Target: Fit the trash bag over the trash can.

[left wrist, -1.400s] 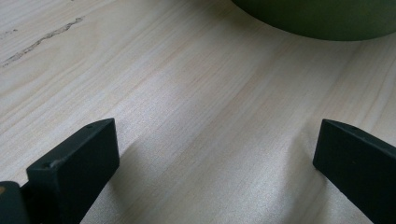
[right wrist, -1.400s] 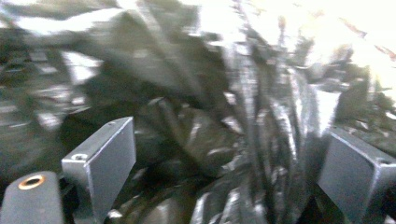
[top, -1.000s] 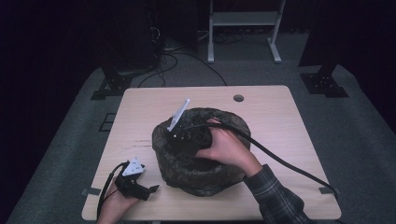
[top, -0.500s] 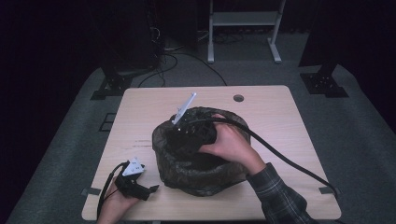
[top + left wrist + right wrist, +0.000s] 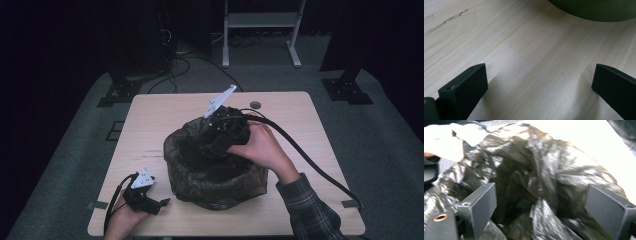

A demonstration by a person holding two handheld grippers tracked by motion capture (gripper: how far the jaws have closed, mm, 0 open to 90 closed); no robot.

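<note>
Wooden table [image 5: 150,130], bin bag [image 5: 215,165] mouth upward, right gripper [image 5: 227,125] inside, jaws apart.

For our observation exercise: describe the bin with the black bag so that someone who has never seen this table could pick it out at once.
Start at the pale wooden table. Near its middle stands a round, dark olive bin lined with a crinkled, glossy black bag, with the right gripper at its far rim. It is by far the biggest thing there, unlike the small round disc at the far edge.
</note>
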